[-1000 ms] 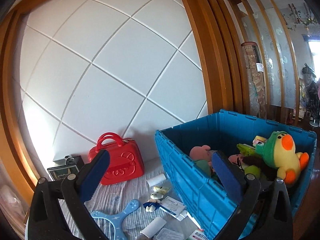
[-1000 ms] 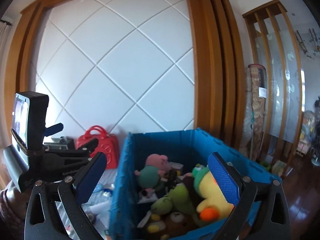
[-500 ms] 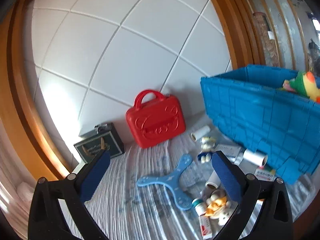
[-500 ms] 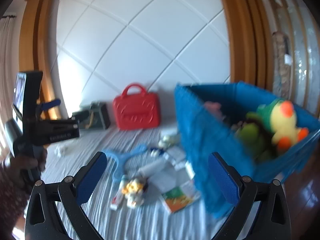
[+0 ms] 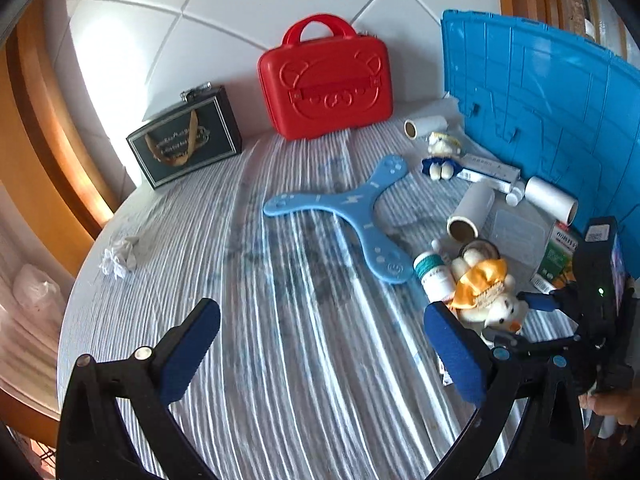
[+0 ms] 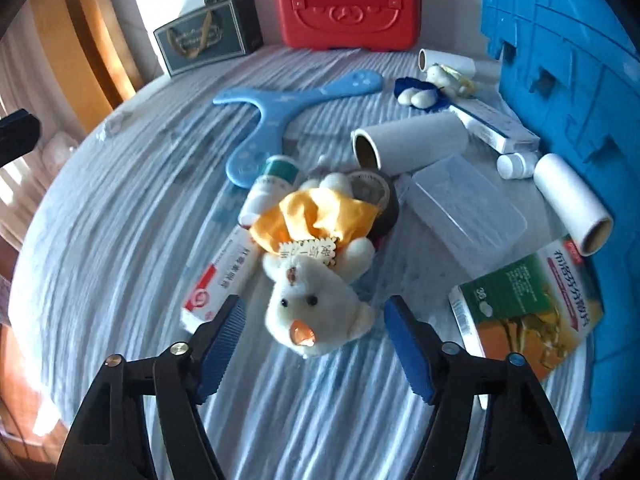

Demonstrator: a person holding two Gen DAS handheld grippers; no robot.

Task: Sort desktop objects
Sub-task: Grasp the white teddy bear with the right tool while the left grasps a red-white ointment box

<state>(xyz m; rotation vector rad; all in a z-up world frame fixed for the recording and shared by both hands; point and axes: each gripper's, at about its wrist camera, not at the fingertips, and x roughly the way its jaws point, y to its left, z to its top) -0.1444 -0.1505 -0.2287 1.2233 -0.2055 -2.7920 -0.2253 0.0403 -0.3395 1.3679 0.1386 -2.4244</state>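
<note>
— Hovering over the striped cloth [image 5: 304, 340], your right gripper [image 6: 312, 340] points down at the white plush bear [image 6: 316, 280] in the yellow dress. Its jaws have just been closing in, and the bear's head lies between the blue pads, but the pads are not pressing on it.

— And your left gripper [image 5: 320, 344]?

— Jaws wide apart, nothing between them, only bare cloth under the tips. From that side you can see your right gripper [image 5: 532, 320] low over the same bear [image 5: 486, 292].

— What lies around the bear?

— A green-capped bottle [image 6: 272, 184] touches its left side, and a red-and-white box [image 6: 224, 276] lies just beside that. A roll of tape [image 6: 372, 196] sits under the bear's feet. Next comes a clear plastic case [image 6: 468, 212], with a green and orange box [image 6: 528, 308] nearer you. A white paper roll [image 6: 412, 140] lies behind.

— Farther back?

— You have a blue three-armed boomerang [image 5: 352, 208] mid-cloth, a small doll in blue [image 5: 440, 156] by the blue crate [image 5: 540, 100], and a red bear-face case [image 5: 326, 88] standing against the wall beside a dark box [image 5: 186, 148].
</note>
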